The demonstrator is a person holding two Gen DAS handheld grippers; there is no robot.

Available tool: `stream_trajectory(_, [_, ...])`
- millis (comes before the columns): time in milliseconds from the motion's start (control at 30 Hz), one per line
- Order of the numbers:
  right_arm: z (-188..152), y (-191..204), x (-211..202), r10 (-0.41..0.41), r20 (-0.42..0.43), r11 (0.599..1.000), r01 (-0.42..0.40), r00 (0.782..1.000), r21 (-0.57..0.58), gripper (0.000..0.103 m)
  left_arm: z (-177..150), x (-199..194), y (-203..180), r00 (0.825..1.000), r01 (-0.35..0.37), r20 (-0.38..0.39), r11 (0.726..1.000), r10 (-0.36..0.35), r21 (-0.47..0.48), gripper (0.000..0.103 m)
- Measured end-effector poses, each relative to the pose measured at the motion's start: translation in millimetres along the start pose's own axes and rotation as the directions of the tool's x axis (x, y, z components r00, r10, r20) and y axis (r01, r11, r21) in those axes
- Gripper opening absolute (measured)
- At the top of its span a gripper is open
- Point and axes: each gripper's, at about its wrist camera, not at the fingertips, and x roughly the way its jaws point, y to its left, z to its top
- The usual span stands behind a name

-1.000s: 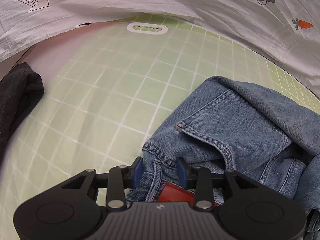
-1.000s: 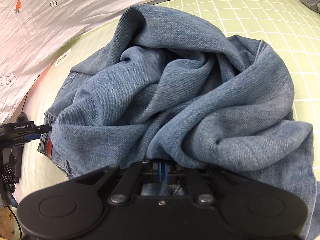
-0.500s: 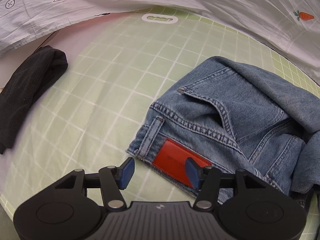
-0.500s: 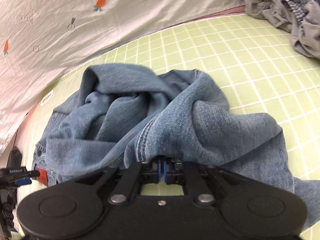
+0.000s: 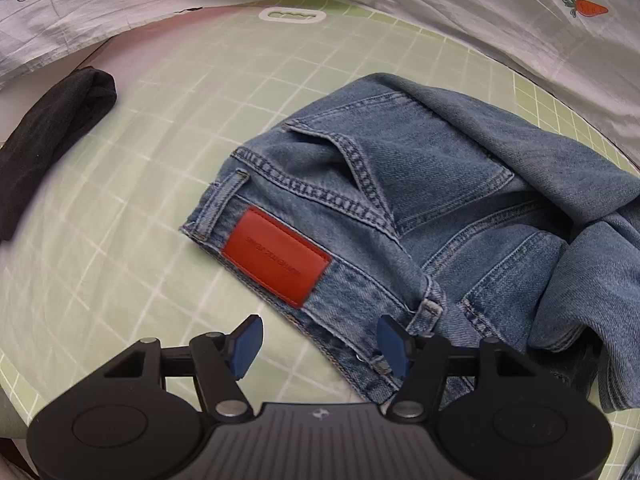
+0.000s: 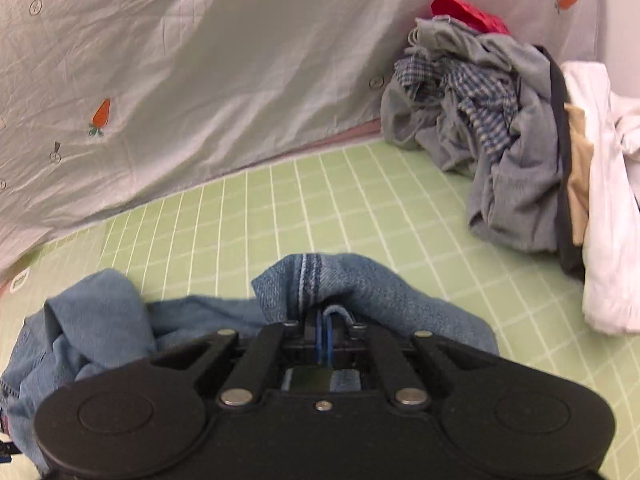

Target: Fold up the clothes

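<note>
Green mat (image 5: 120, 184), left tongs (image 5: 320, 346) now spread off jeans (image 5: 400, 200), right tongs (image 6: 325, 334) still pinching denim.

Open green mat (image 5: 120, 184) left of jeans (image 5: 400, 200); dark garment (image 5: 52, 128) far left; clothes pile (image 6: 500, 128) blocks right.

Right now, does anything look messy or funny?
Yes. The jeans lie bunched on the green mat, legs crumpled instead of flat, one end pinched in the right gripper. A heap of unfolded clothes is piled in the far corner.
</note>
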Motion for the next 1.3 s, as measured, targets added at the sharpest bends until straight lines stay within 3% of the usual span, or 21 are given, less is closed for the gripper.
stream_trajectory(133, [45.9, 0.1, 8.0, 0.027, 0.087, 0.997, -0.020, 0.996, -0.076, 0.002, 0.3, 8.7, -11.1, 0.999, -0.047, -0.019, 0.999, 0.047, -0.024, 0.064])
stream_trajectory(233, [69.6, 14.6, 7.2, 0.049, 0.213, 0.989, -0.019, 0.976, -0.144, 0.002, 1.0, 13.6, -14.1, 0.997, -0.072, -0.035, 0.996, 0.070, -0.044, 0.065])
stream_trajectory(300, [77.0, 21.7, 15.4, 0.050, 0.254, 0.990, -0.015, 0.966, -0.138, 0.003, 0.8, 16.0, -16.3, 0.995, -0.090, -0.041, 0.995, 0.089, -0.046, 0.068])
stream_trajectory(333, [79.2, 24.7, 23.0, 0.040, 0.248, 0.992, -0.008, 0.968, -0.129, 0.009, 0.7, 17.0, -17.4, 0.994, -0.100, -0.044, 0.994, 0.098, -0.046, 0.071])
stream_trajectory(367, [79.7, 27.5, 36.3, 0.012, 0.185, 0.992, 0.012, 0.983, -0.127, 0.019, 0.6, 17.4, -18.0, 0.993, -0.107, -0.046, 0.993, 0.105, -0.042, 0.074])
stream_trajectory(400, [78.6, 30.6, 52.2, -0.029, 0.095, 0.990, 0.041, 0.995, -0.135, 0.020, 0.5, 17.7, -18.6, 0.993, -0.115, -0.047, 0.993, 0.113, -0.038, 0.075])
stream_trajectory(467, [63.7, 35.0, 64.6, -0.082, 0.036, 0.989, 0.086, 0.996, -0.120, 0.027, 0.7, 18.0, -18.6, 0.992, -0.120, -0.052, 0.992, 0.118, -0.035, 0.076])
stream_trajectory(500, [55.8, 37.7, 64.9, -0.076, 0.021, 0.990, 0.078, 0.997, -0.118, 0.035, 1.1, 18.2, -17.9, 0.991, -0.120, -0.055, 0.992, 0.118, -0.038, 0.077])
stream_trajectory(567, [40.2, 43.3, 64.6, -0.066, -0.004, 0.992, 0.065, 0.998, -0.112, 0.068, 1.4, 19.5, -16.0, 0.991, -0.123, -0.063, 0.991, 0.120, -0.046, 0.082])
stream_trajectory(767, [17.7, 68.4, 53.8, 0.017, -0.032, 0.995, -0.020, 0.999, -0.094, 0.096, 5.3, 27.8, -9.2, 0.988, -0.130, -0.093, 0.990, 0.124, -0.059, 0.097])
stream_trajectory(900, [19.5, 97.5, 59.6, 0.084, -0.060, 0.987, -0.091, 0.995, -0.129, 0.096, 7.0, 33.0, -1.3, 0.988, -0.115, -0.115, 0.991, 0.106, -0.073, 0.103])
stream_trajectory(1033, [19.3, 124.5, 73.5, 0.213, -0.141, 0.970, -0.226, 0.967, -0.086, 0.097, 9.5, 38.4, 10.8, 0.989, -0.055, -0.141, 0.993, 0.040, -0.104, 0.103])
stream_trajectory(1100, [12.0, 134.0, 74.8, 0.206, -0.146, 0.973, -0.219, 0.968, -0.079, 0.097, 10.7, 41.6, 17.9, 0.988, -0.020, -0.154, 0.992, 0.001, -0.122, 0.103])
stream_trajectory(1300, [-20.3, 125.5, 53.7, 0.162, -0.108, 0.987, -0.162, 0.981, 0.008, 0.097, 15.1, 44.2, 17.2, 0.989, 0.005, -0.148, 0.997, -0.016, -0.073, 0.103])
